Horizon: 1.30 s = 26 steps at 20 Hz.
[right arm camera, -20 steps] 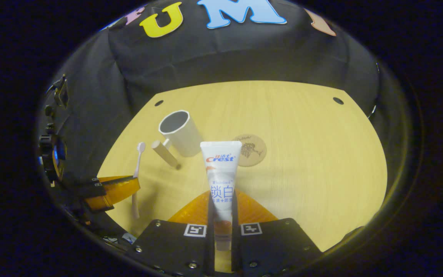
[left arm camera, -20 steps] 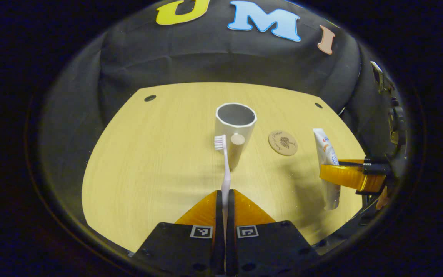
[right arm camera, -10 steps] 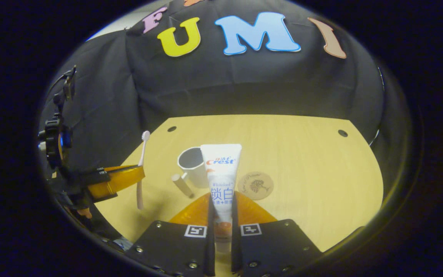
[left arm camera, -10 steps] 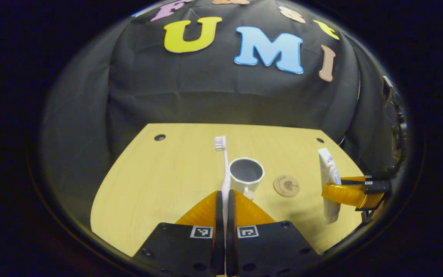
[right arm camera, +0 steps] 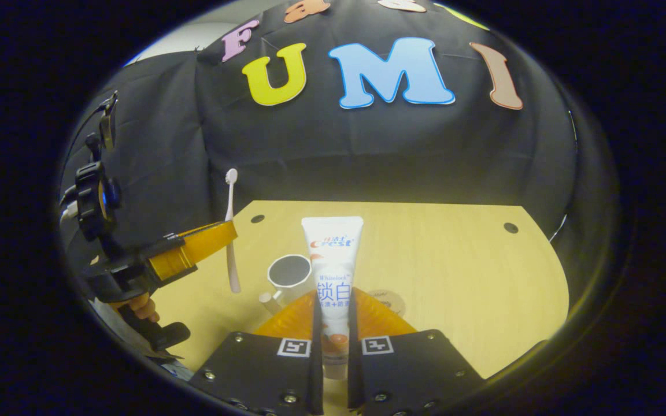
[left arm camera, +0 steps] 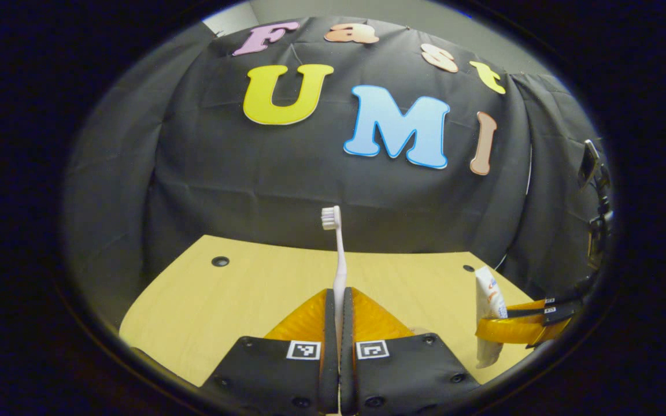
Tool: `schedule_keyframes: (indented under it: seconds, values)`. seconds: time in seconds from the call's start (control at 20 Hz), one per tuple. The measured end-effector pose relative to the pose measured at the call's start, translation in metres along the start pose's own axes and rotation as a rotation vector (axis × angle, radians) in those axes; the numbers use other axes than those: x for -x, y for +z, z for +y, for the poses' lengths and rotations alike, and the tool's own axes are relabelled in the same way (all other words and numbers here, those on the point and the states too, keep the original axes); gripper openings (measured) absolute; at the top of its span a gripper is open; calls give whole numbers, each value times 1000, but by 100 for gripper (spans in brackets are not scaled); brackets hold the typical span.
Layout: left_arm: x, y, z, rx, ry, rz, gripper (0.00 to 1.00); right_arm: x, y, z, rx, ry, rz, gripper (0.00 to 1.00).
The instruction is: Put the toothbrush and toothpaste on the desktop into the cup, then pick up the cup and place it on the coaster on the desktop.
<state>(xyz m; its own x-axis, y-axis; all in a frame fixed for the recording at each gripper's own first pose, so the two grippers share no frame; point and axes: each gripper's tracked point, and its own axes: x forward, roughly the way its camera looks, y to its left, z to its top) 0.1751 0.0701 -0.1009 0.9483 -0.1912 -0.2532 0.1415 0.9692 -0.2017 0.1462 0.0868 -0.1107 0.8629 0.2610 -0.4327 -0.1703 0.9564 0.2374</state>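
Both tools are loaded: left gripper (left arm camera: 339, 300) pinches the toothbrush (left arm camera: 337, 254) upright, right gripper (right arm camera: 333, 312) clamps the toothpaste (right arm camera: 333, 260) above the cup (right arm camera: 289, 271), coaster (right arm camera: 391, 300) just beside it mid-tabletop (right arm camera: 454, 277).

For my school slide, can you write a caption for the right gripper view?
Toothpaste clamped upright in the right gripper, above the cup, coaster and desktop.
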Motion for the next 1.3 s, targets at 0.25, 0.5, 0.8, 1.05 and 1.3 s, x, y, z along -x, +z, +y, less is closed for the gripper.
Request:
schedule_keyframes:
  seconds: [0.25, 0.5, 0.8, 1.05, 1.3]
  values:
    - [-30, 5, -11, 21, -46, -29, 8, -1, -1, -3, 2, -30, 13, 17]
    - [-67, -7, -13, 24, -78, -17, 8, -2, -2, -5, 2, -54, 24, 17]
    - [-89, -35, -12, 35, -87, 42, 8, 0, -5, -4, -13, -57, 40, 17]
    - [-88, -44, -17, 37, -104, 62, 11, -1, -3, -5, 12, -45, 44, 17]
    - [-84, -49, -14, 36, -104, 83, 21, -5, 0, -3, 10, -28, 37, 17]
